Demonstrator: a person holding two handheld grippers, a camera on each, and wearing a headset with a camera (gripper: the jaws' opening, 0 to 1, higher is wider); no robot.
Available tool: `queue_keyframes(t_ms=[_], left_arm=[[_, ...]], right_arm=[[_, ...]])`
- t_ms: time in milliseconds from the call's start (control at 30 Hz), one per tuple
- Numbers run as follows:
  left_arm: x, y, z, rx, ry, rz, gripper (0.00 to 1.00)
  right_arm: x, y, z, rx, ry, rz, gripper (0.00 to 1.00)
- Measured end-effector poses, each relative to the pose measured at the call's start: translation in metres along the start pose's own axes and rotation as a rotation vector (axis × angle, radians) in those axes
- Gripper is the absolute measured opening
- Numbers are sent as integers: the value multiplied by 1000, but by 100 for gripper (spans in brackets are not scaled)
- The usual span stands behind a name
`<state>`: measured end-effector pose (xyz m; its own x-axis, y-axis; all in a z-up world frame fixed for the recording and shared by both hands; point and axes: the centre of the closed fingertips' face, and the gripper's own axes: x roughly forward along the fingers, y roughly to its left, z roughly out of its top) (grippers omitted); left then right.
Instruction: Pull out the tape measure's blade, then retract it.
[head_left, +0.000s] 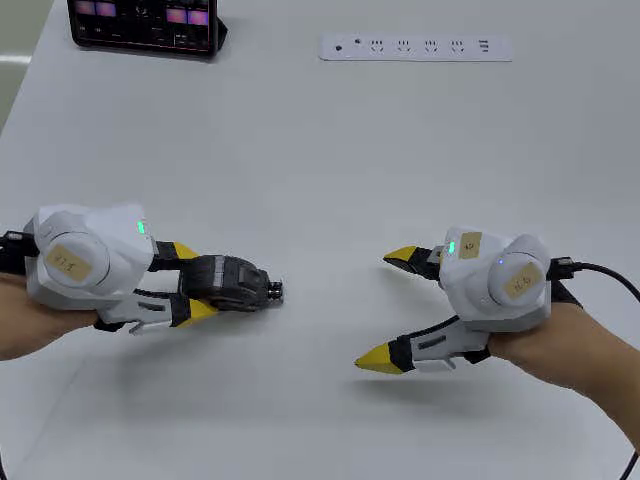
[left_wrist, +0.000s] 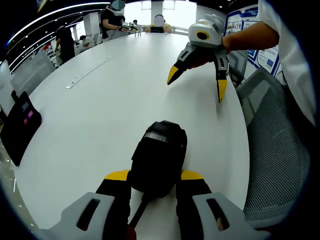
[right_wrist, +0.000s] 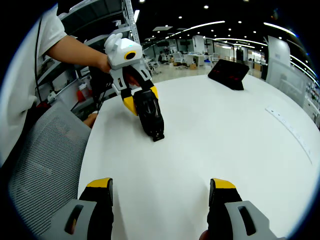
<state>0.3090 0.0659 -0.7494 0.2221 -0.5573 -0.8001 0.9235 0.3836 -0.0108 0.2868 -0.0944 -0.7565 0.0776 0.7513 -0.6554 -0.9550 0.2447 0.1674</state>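
Observation:
A black tape measure (head_left: 232, 283) lies on the white table, its blade tip pointing right. My left gripper (head_left: 195, 281) is shut on its body, yellow-tipped fingers on both sides; in the left gripper view the tape measure (left_wrist: 160, 159) sits between the jaws. My right gripper (head_left: 392, 307) hovers open to the right of it, about a hand's width from the blade tip, nothing between its fingers. In the right gripper view the tape measure (right_wrist: 150, 115) and the left gripper (right_wrist: 141, 100) lie ahead past the open jaws (right_wrist: 160, 189).
A white power strip (head_left: 415, 47) lies at the far edge of the table, and a dark tablet on a stand (head_left: 146, 24) at the far left. A mesh chair (left_wrist: 280, 145) stands beside the table. People stand at the far end of the room.

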Motion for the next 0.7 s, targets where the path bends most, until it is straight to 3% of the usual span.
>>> queue_keyframes(t_ms=[300, 700], left_arm=[[1, 0, 0, -1, 15, -14, 30], [2, 0, -1, 10, 29, -14, 28]], right_arm=[[6, -2, 0, -24, 8, 4, 73], [25, -8, 17, -75, -44, 6, 60]])
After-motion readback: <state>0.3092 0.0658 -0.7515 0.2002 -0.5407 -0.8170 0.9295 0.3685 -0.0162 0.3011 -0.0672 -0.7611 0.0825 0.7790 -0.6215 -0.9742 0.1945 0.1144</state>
